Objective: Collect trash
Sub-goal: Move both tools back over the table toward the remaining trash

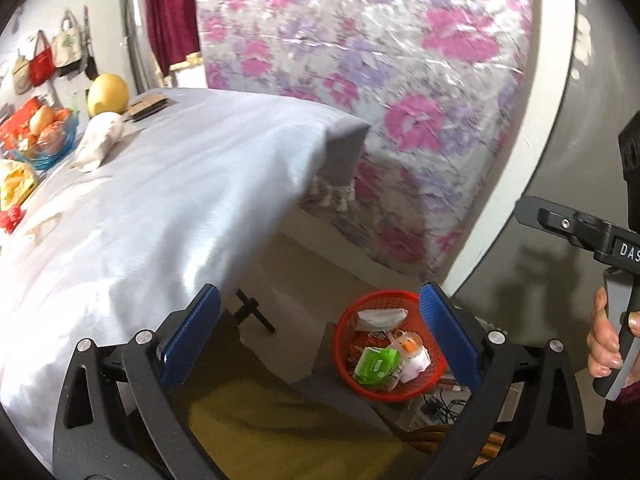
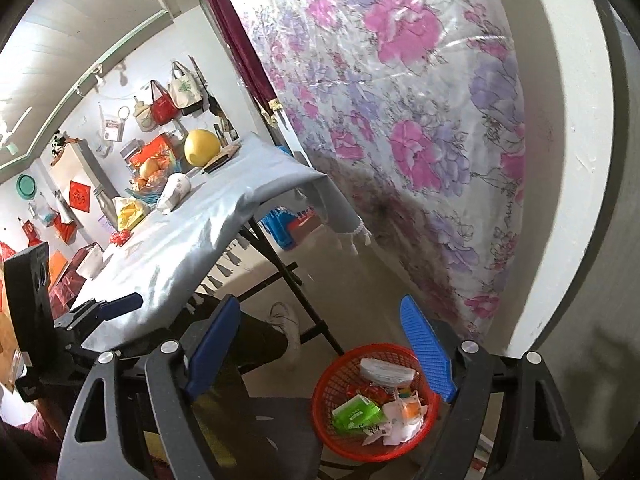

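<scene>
While both grippers are held with jaws apart and empty, the red basket of wrappers is seen low on a stool, just below the left gripper; the right gripper stands beside it.

Black hand-held gripper, blue pads

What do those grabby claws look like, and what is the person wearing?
Each claw, left and right, has two flat blue textured pads on black plastic arms with triangular cutouts and silver bolts. The right one's black handle bears white letters "DAS". The person's sleeve is dark maroon.
</scene>
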Motion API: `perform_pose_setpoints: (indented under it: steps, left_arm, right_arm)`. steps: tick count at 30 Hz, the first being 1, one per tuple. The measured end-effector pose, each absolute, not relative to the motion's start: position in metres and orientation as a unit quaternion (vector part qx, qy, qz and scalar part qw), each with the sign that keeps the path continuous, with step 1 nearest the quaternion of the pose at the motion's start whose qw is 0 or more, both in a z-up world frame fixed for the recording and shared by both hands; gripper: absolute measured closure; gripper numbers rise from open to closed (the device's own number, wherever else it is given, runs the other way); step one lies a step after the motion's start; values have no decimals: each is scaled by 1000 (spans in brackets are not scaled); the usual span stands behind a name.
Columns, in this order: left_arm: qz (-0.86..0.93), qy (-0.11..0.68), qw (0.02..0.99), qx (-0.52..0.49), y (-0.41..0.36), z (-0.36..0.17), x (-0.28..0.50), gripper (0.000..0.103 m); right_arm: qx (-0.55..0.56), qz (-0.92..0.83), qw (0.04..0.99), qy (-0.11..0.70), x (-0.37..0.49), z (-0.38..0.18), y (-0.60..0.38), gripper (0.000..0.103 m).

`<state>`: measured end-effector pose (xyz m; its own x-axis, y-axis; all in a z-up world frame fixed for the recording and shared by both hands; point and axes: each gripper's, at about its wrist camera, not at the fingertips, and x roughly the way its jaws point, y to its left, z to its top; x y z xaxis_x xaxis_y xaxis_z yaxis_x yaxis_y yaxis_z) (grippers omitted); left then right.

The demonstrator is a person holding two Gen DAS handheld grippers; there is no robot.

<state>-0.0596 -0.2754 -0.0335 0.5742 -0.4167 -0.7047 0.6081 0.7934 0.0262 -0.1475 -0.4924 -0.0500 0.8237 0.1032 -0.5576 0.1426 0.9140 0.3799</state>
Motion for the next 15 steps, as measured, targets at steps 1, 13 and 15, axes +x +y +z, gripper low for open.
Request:
perform_pose_setpoints:
  steps: [1, 13, 15]
  left_arm:
    - [-288, 355, 880, 133, -273, -32, -60, 7]
    - [-227, 335, 909, 104, -224, -14, -43, 7]
    - [-213, 334, 913, 92, -210, -12, -37, 7]
  right_arm:
    - [207, -8, 932, 296, -147, -49, -491, 19]
    - [206, 34, 932, 296, -130, -37, -458, 11]
    - [202, 48, 933, 295, -122, -32, -445, 10]
